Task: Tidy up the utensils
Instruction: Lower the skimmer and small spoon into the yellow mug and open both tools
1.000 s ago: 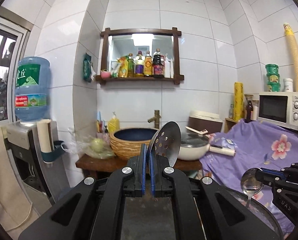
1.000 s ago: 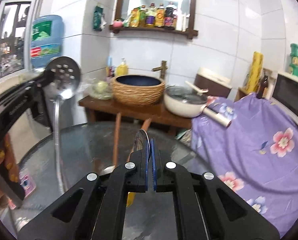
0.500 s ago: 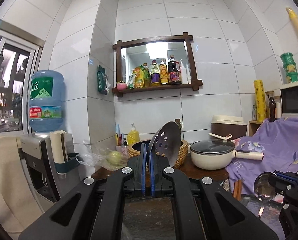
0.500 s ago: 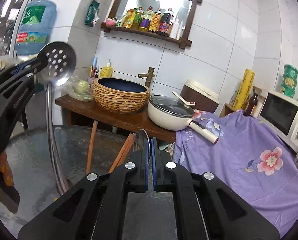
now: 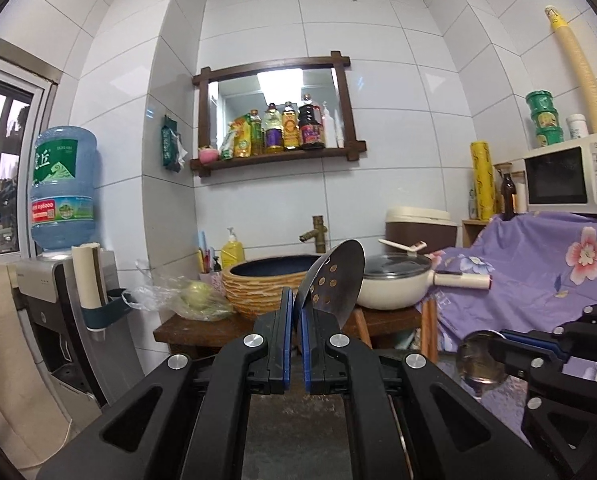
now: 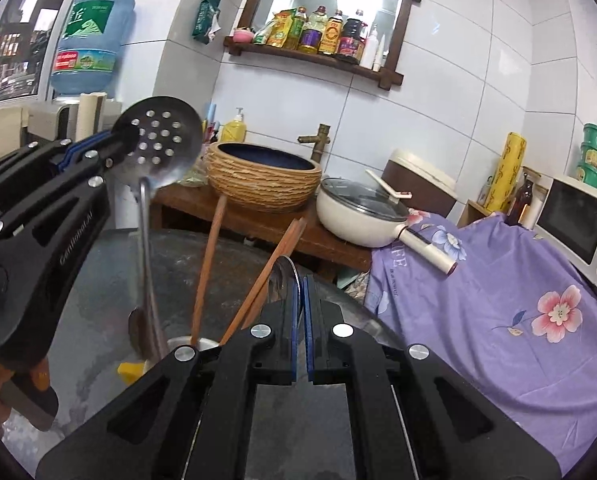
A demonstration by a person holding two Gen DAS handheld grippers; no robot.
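Two grippers each squeeze one utensil. The left gripper [image 6: 116, 142] pinches the holey spoon [image 6: 158, 140]; the right gripper [image 6: 301, 292] pinches the ladle [image 5: 480, 358]. Both hang over the metal cup [image 6: 194, 345] near the table's [image 6: 98, 280] middle. The long handles might bump the chopsticks [image 6: 274, 264] and tip the cup.

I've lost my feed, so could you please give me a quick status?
Left gripper shut on slotted skimmer. Right gripper shut on spoon. Holder below already has chopsticks.

White-tiled walls [image 5: 398, 92], wood-framed mirror shelf [image 5: 276, 118], window [image 5: 2, 168] at left, dark wooden side table [image 5: 202, 326].
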